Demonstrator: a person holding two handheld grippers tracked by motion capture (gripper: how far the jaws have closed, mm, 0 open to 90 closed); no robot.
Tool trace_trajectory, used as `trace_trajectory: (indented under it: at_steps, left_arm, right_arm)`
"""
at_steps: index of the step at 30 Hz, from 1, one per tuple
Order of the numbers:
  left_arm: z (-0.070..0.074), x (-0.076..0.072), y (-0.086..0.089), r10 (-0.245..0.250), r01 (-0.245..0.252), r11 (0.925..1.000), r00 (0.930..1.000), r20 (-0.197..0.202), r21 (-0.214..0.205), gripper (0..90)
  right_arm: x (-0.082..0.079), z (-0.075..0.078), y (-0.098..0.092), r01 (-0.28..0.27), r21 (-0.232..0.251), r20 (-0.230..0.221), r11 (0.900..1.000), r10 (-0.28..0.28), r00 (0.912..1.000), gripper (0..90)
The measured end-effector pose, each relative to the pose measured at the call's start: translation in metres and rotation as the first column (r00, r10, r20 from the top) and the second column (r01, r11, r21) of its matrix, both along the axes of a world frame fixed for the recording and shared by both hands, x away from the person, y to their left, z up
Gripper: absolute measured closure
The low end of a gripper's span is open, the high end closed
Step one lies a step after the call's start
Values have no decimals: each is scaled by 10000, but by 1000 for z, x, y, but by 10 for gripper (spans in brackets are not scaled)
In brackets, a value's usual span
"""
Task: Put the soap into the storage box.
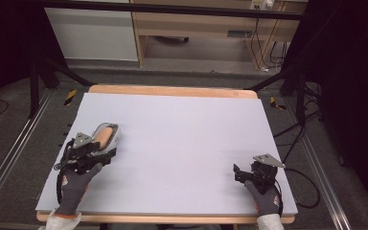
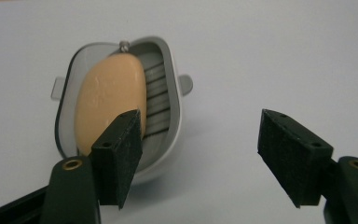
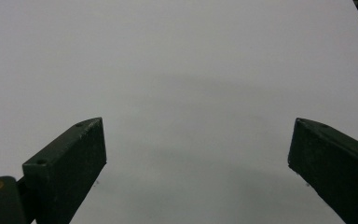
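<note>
Both tongs open: left gripper just beside soap in grey dish, right gripper idle. Risk: nudging the light dish aside.

High overview; two close table-level views.

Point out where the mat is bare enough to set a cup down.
The mat is bare from the soap dish across to the right gripper, and up to its far edge. The one crowded spot is the near left, where the left gripper stands open at the dish holding the soap.
</note>
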State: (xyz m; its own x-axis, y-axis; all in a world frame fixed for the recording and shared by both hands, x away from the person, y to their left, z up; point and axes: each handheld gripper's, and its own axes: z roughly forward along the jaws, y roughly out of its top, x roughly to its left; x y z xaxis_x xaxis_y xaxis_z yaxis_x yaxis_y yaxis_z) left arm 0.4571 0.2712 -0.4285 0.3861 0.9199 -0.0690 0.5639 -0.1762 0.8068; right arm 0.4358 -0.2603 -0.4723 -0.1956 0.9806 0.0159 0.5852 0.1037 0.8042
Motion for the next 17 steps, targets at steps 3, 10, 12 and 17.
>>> trace_trajectory:
  at_steps: [3, 10, 12, 17]
  left_arm:
    - [-5, -6, 4, 14, -14, 10000, 10000, -58, 33, 298]
    - [-17, -21, 10, 60, -58, 9999, 9999, -146, 137, 295]
    - [-21, -25, 13, 107, -103, 9998, 9997, -212, 178, 294]
    - [-27, -27, 21, 310, -298, 9990, 9989, -362, 348, 290]
  right_arm:
    - [0, 0, -2, 69, 29, -26, 10000, -69, 10000, 45]
    - [0, -1, -4, 163, -28, -74, 9999, -163, 9998, 45]
    - [0, -1, -5, 178, -76, -84, 9998, -179, 9998, 45]
    - [0, -1, -6, 196, -98, -101, 9998, -197, 9998, 45]
